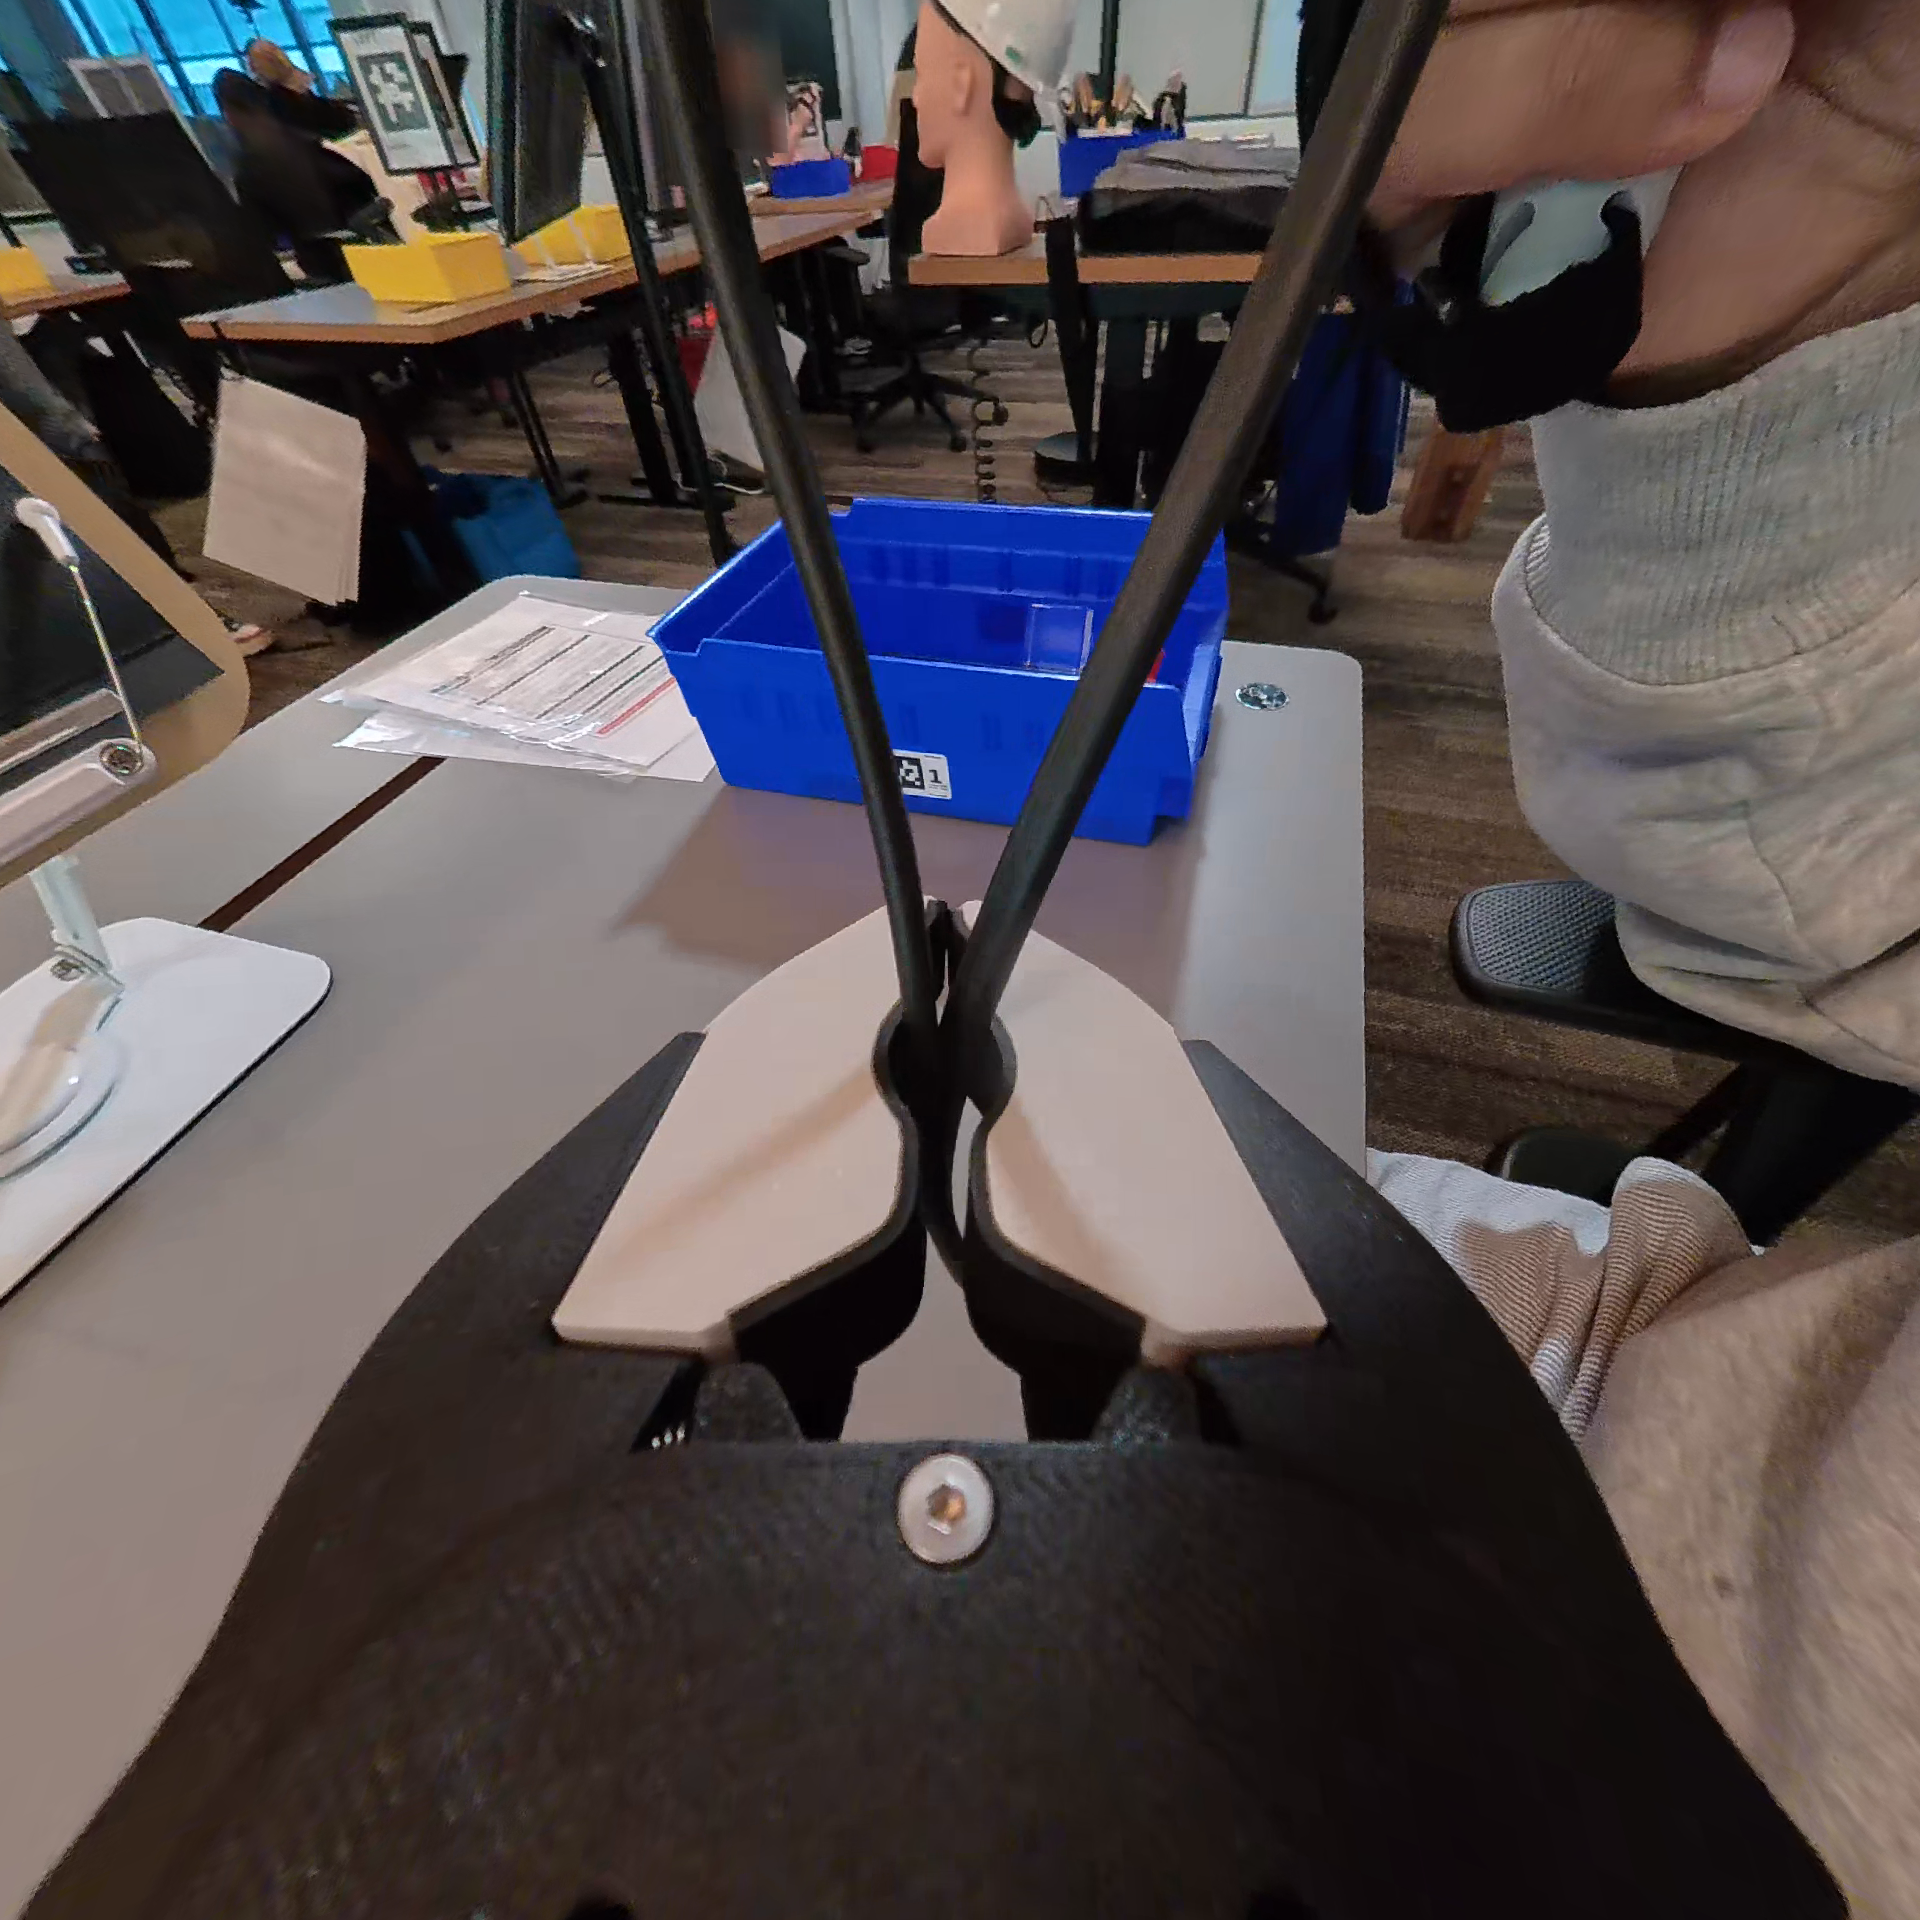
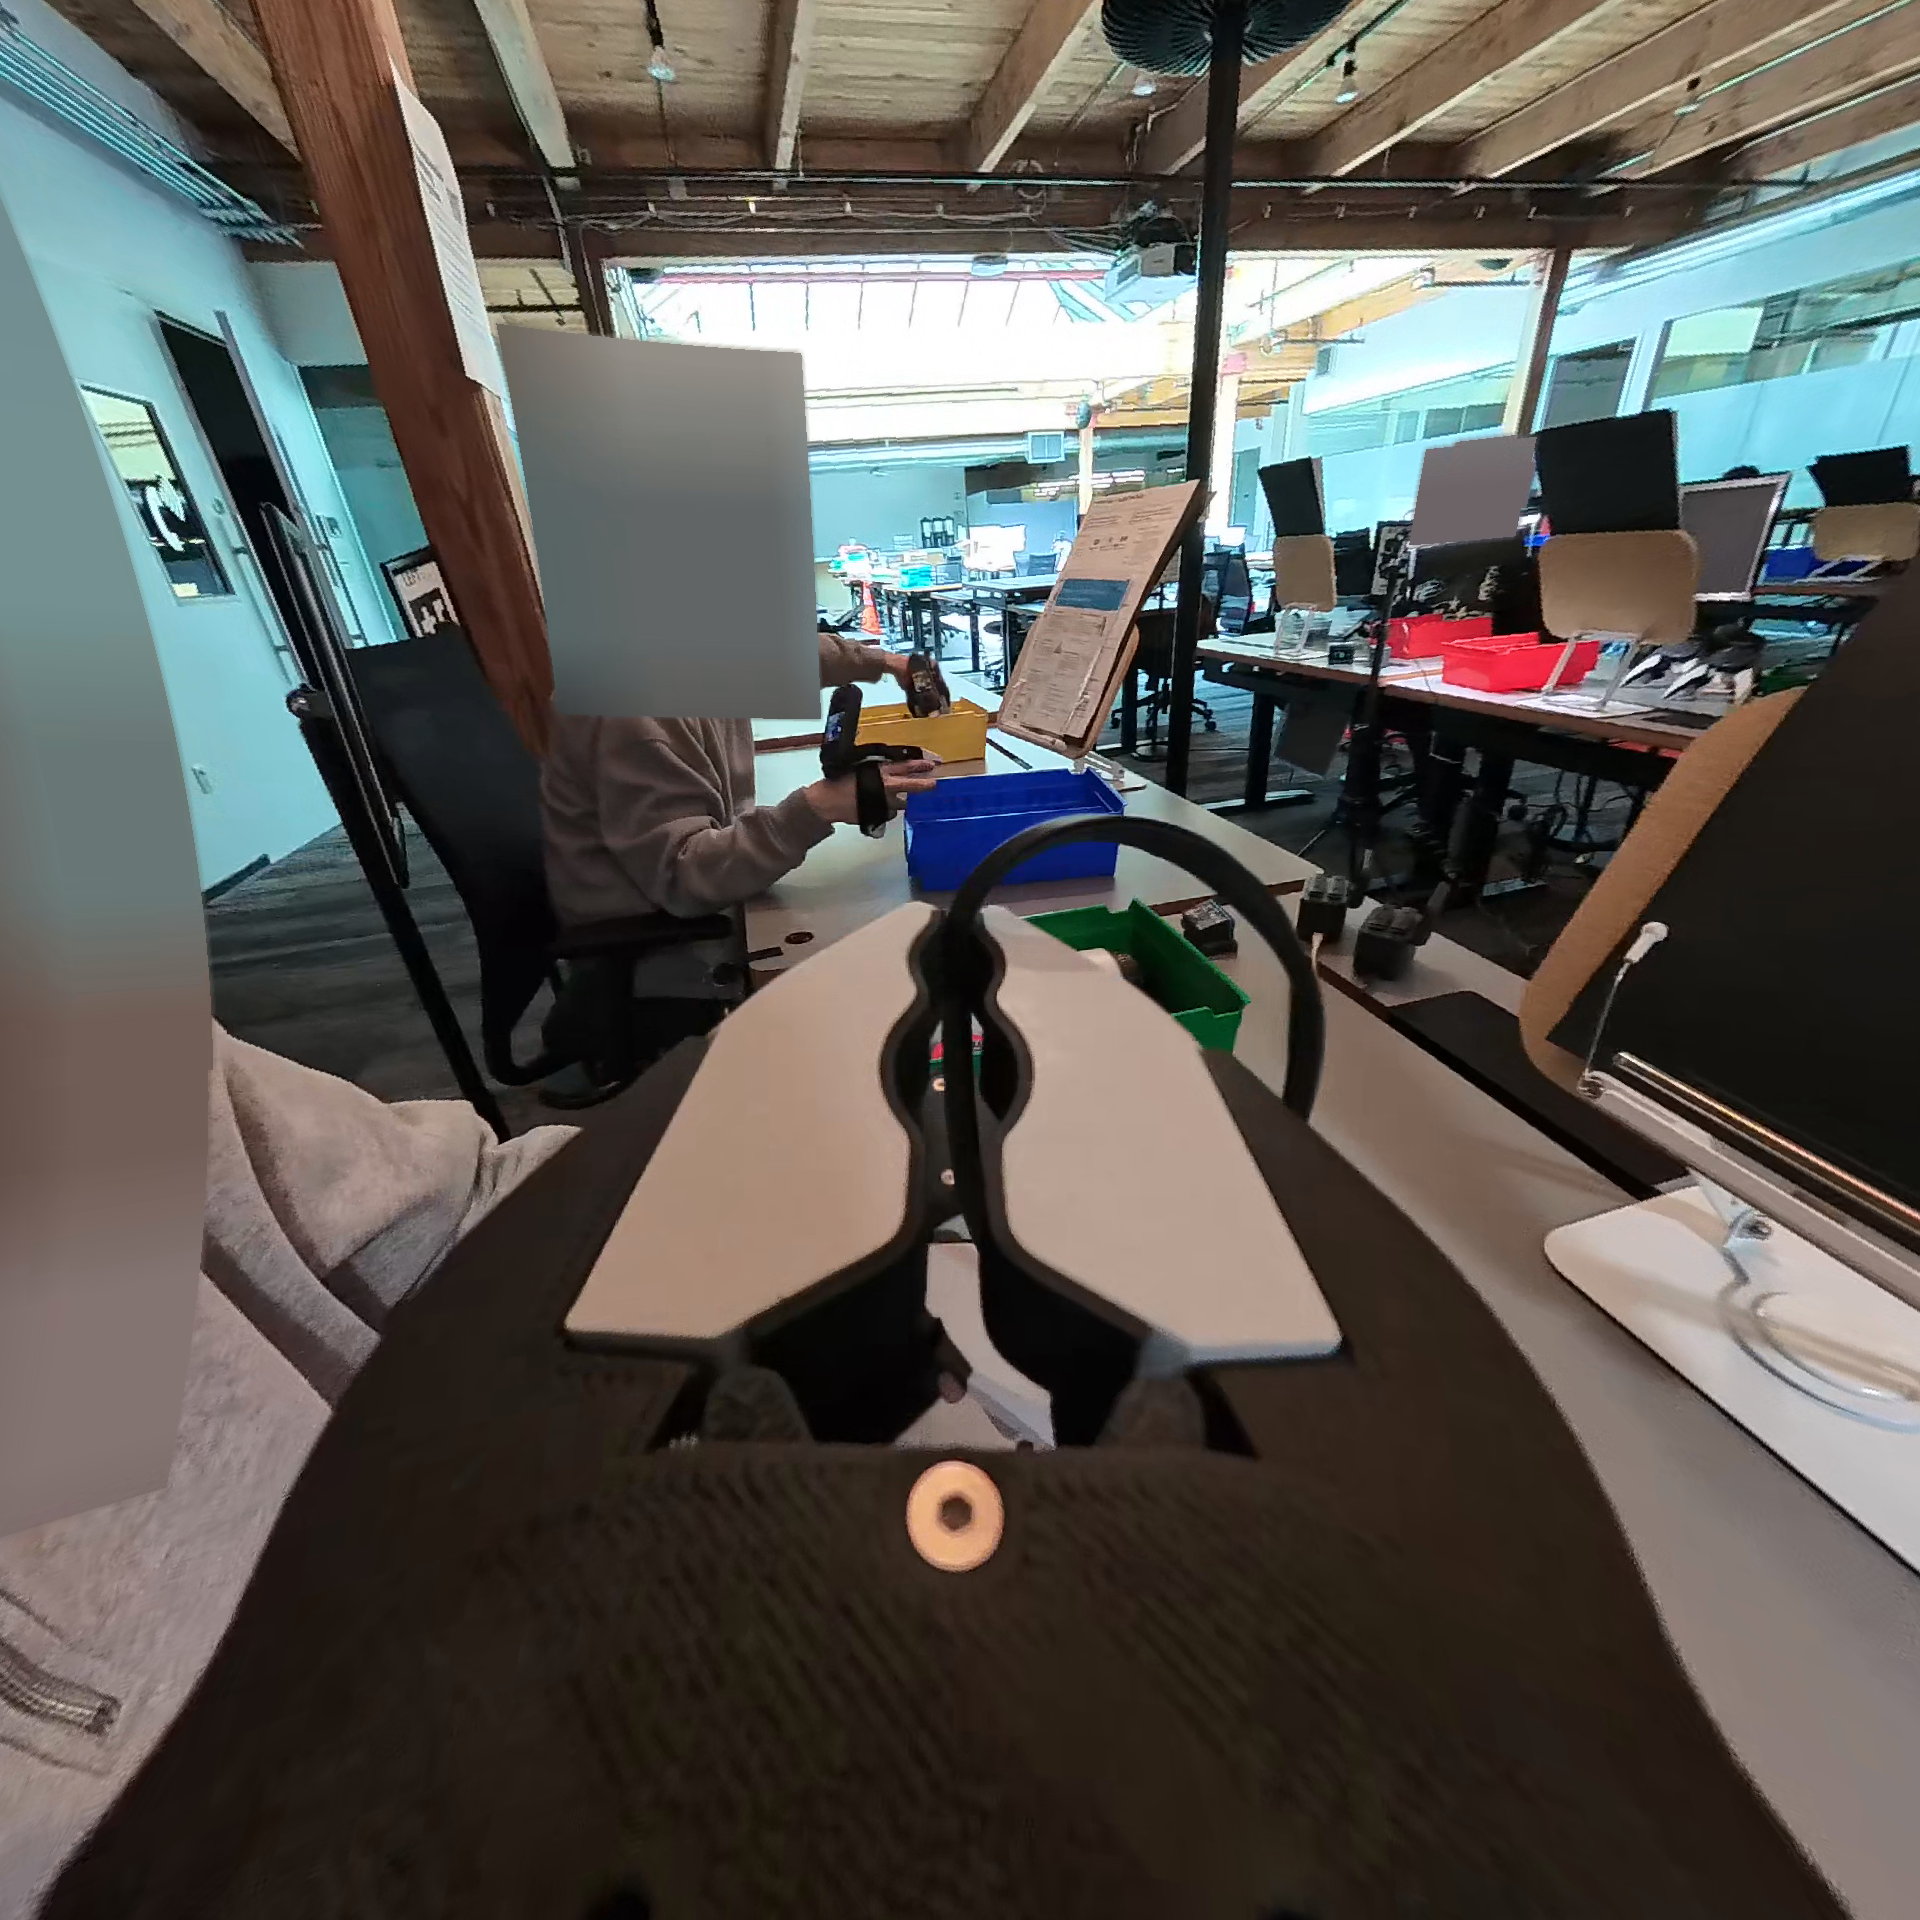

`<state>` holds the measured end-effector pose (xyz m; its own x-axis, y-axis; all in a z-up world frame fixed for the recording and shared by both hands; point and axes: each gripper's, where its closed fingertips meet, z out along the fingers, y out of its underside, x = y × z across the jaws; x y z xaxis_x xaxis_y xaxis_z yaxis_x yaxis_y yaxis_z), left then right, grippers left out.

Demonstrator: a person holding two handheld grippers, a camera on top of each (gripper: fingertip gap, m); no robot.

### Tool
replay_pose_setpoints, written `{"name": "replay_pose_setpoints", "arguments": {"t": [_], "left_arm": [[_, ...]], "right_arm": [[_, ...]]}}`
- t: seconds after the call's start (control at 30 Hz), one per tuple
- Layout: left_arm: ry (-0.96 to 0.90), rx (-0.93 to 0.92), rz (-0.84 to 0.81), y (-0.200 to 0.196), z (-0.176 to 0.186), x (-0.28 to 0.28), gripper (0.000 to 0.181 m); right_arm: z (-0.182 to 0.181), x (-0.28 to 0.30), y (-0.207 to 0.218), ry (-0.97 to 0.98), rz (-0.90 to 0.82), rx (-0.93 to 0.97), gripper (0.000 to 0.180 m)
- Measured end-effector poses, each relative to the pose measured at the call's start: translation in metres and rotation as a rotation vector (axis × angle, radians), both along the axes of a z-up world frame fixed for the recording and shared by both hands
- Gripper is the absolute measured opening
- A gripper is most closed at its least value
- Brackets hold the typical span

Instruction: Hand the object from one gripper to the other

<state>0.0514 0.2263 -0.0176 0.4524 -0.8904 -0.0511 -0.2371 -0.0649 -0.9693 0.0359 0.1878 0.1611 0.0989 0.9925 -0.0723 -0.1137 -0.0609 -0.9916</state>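
The object is a thin black cord. My left gripper is shut on it above the grey table. Two strands cross between the pads and rise in a V to the top of the left wrist view, one toward a hand at the top right. In the right wrist view the cord curves in a loop out of my right gripper, which is shut on it. Both grippers hold the cord at once.
A blue bin stands at the far table edge, with papers to its left. A screen on a white stand is at the left. A green bin and another blue bin lie beyond the right gripper. A seated person works at the neighbouring desk. There is about 20 cm between the tips of the two grippers.
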Motion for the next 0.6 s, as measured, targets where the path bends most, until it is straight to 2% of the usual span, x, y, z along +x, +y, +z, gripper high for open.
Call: {"name": "replay_pose_setpoints", "arguments": {"t": [0.17,0.23,0.6], "left_arm": [[0.000,0.014,-0.021,-0.0048,0.0032,0.0012,0.001],[-0.004,0.021,-0.028,-0.0063,0.0043,0.0021,0.017],[-0.015,0.014,-0.018,-0.0027,-0.0015,0.0017,0.012]], "right_arm": [[0.0017,0.0036,0.0023,0.003,-0.020,0.007,0.004],[0.0029,0.0046,0.0017,0.013,-0.010,-0.003,0.004],[0.0051,0.0030,-0.0047,0.007,-0.005,0.011,0.004]]}}
